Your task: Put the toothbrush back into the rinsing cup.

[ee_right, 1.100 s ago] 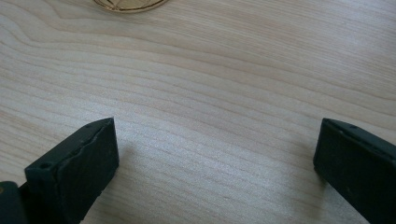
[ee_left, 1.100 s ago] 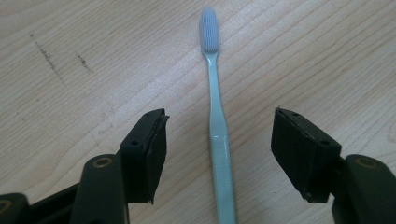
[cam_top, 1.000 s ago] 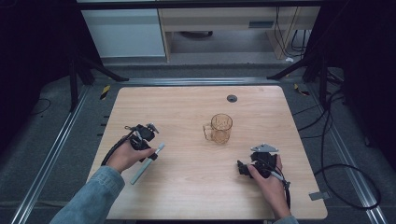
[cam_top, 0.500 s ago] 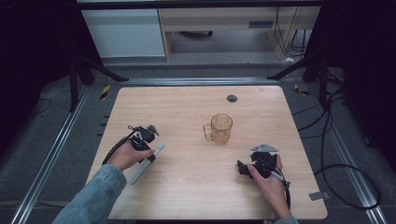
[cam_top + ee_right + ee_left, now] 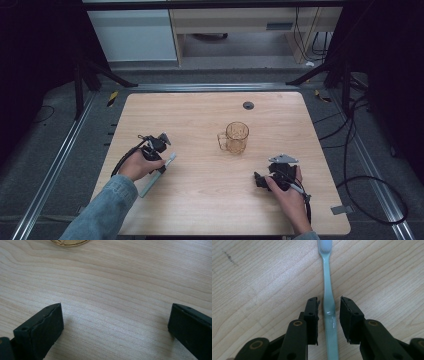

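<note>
jaws of left gripper (image 5: pixel 329 305) closing around toothbrush (image 5: pixel 329 312), not yet pressing, right gripper (image 5: pixel 116 322) wide open, no readable writing

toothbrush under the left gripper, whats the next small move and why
Probably finish closing the left gripper on the toothbrush. Its jaws have just been closing and now straddle the pale green handle, which lies flat on the wooden table, but a thin gap remains on each side, so the pads do not yet press on it. Lifting should wait until they do.
</note>
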`<state>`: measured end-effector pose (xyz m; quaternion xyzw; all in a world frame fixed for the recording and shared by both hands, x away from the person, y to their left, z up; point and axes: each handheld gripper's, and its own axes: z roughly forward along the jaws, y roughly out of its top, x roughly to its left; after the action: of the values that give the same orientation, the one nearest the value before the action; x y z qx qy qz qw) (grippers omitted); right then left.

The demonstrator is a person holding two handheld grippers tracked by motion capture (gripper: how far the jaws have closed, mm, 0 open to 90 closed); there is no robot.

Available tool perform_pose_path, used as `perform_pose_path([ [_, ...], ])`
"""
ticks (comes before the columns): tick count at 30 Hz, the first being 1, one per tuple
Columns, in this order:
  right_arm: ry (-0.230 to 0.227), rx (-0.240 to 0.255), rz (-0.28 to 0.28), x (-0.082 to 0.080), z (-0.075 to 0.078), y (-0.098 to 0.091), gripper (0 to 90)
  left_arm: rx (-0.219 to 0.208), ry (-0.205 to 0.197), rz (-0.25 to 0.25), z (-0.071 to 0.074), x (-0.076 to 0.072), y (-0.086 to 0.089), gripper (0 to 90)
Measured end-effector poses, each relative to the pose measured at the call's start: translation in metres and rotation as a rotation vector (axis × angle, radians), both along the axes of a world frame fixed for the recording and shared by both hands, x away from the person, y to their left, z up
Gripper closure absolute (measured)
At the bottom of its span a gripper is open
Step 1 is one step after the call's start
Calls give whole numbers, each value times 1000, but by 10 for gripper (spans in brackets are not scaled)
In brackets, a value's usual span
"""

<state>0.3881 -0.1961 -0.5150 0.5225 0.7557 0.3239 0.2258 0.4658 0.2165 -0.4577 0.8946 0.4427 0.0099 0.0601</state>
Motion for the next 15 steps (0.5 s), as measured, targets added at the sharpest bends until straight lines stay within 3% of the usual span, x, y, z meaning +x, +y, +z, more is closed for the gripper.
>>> perform_pose_path([
  [15, -1, -2, 1, 0, 0, 0, 4, 18, -6, -9, -2, 1, -5, 694],
])
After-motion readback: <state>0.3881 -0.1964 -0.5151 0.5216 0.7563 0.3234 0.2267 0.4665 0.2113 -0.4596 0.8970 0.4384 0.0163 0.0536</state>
